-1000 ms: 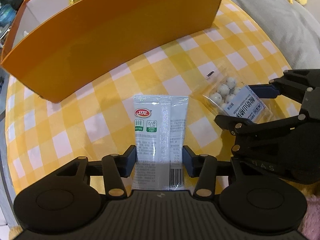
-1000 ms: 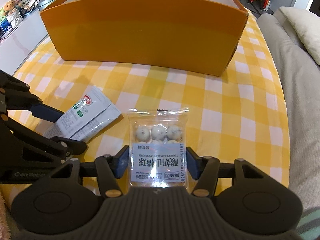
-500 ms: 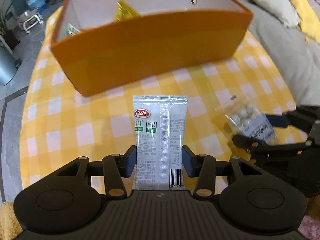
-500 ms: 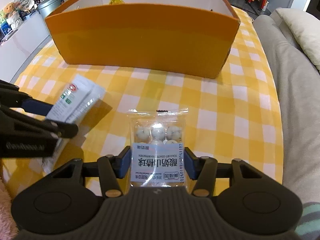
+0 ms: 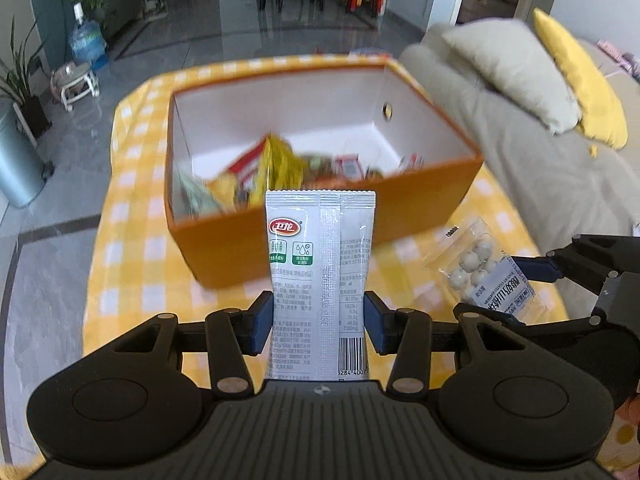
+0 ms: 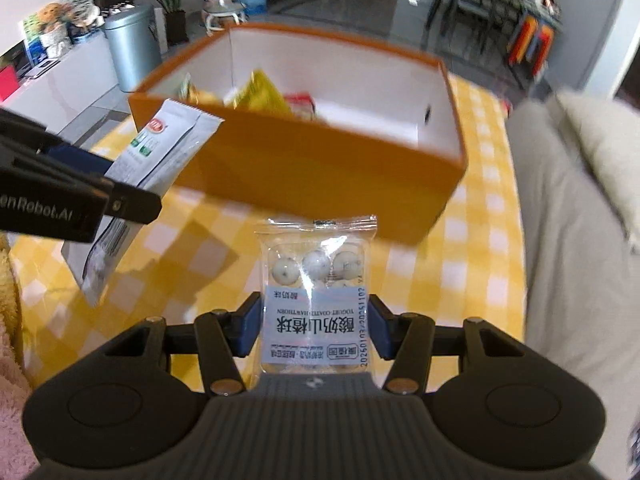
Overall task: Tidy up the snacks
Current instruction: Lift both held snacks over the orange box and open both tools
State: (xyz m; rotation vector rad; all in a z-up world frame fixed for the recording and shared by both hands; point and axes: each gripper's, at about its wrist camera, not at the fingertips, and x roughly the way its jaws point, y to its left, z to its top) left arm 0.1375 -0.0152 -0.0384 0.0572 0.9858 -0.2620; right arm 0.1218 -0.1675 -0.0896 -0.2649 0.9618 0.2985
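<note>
My left gripper (image 5: 318, 322) is shut on a grey snack sachet (image 5: 320, 256) with a red logo and holds it up in the air, short of the orange box (image 5: 328, 216). The sachet also shows in the right wrist view (image 6: 160, 152). My right gripper (image 6: 316, 328) is shut on a clear packet of white yogurt hawthorn balls (image 6: 316, 276), also lifted above the table; it also shows in the left wrist view (image 5: 484, 272). The box (image 6: 320, 168) is open on top and holds several snack packs (image 5: 276, 164).
The table has a yellow and white checked cloth (image 6: 472, 272). A grey sofa with pillows (image 5: 516, 76) stands to the right. A metal bin (image 6: 134, 46) and a water bottle (image 5: 86, 40) stand on the floor beyond the table.
Both grippers have lifted their packets off the table and risen, so the inside of the orange box has come into view. Both stay shut.
</note>
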